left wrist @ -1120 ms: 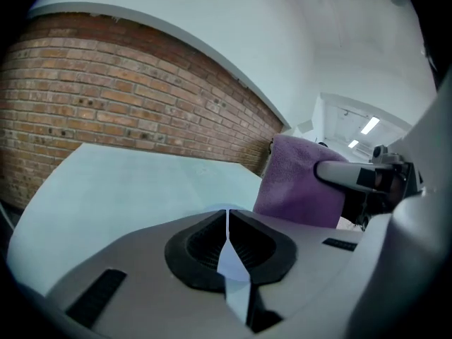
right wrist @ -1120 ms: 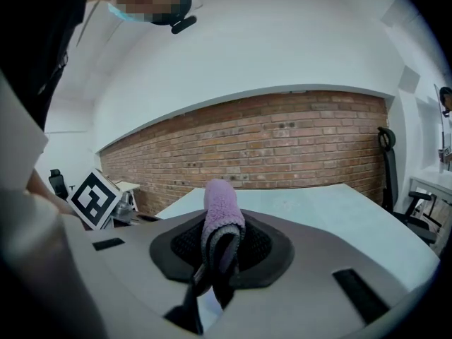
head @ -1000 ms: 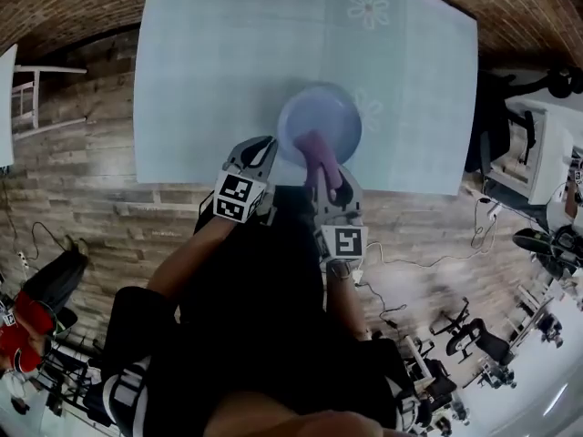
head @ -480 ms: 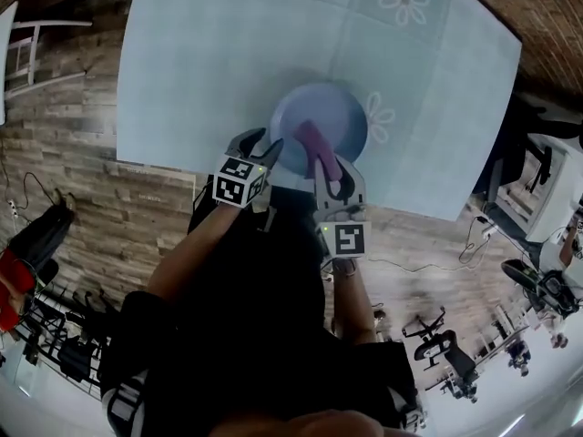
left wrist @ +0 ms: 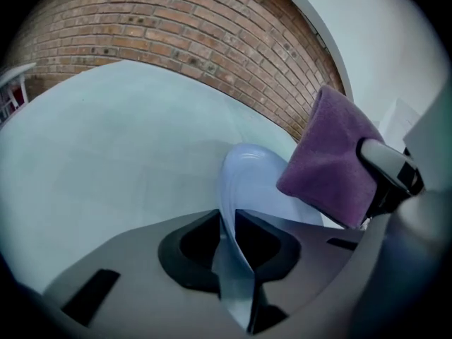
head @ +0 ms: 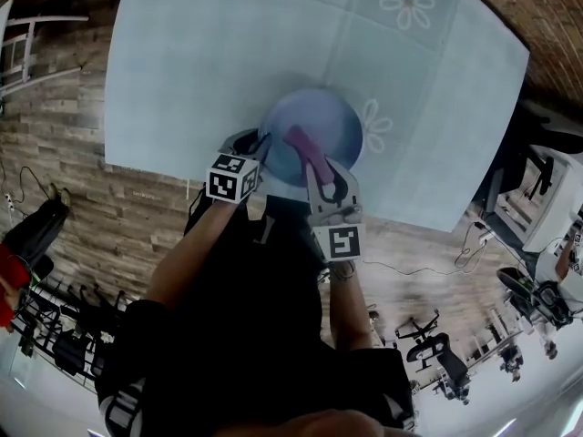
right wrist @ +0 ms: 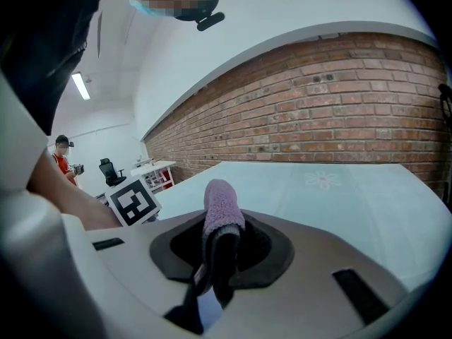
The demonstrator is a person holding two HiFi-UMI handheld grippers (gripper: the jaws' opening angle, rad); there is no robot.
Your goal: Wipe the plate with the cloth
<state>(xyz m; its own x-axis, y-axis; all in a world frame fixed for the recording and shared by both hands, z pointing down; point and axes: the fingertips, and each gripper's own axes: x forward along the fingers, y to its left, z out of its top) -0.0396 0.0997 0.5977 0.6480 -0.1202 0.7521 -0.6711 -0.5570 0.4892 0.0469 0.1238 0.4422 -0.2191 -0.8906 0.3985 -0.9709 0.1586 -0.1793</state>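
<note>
**Plate** (head: 314,121): pale lilac and round. It is set on the light blue tablecloth (head: 209,53), close to the edge nearest the person. Its near-left rim is taken between the jaws of the left gripper (head: 258,146). These jaws have just been closing and are seen pressed one on each face of the rim.

**Cloth** (head: 303,144): purple, fleecy and folded. One end is pinched in the right gripper (head: 321,167), whose jaws are drawn together on it. The free end is held over the plate's inner surface, just to the right of the left gripper's fingertips. Whether it touches the plate cannot be told.

**Tablecloth:** a daisy print (head: 407,3) is noted at the far right corner.

**Surroundings:** a brick wall (right wrist: 339,97) is seen beyond the table.
</note>
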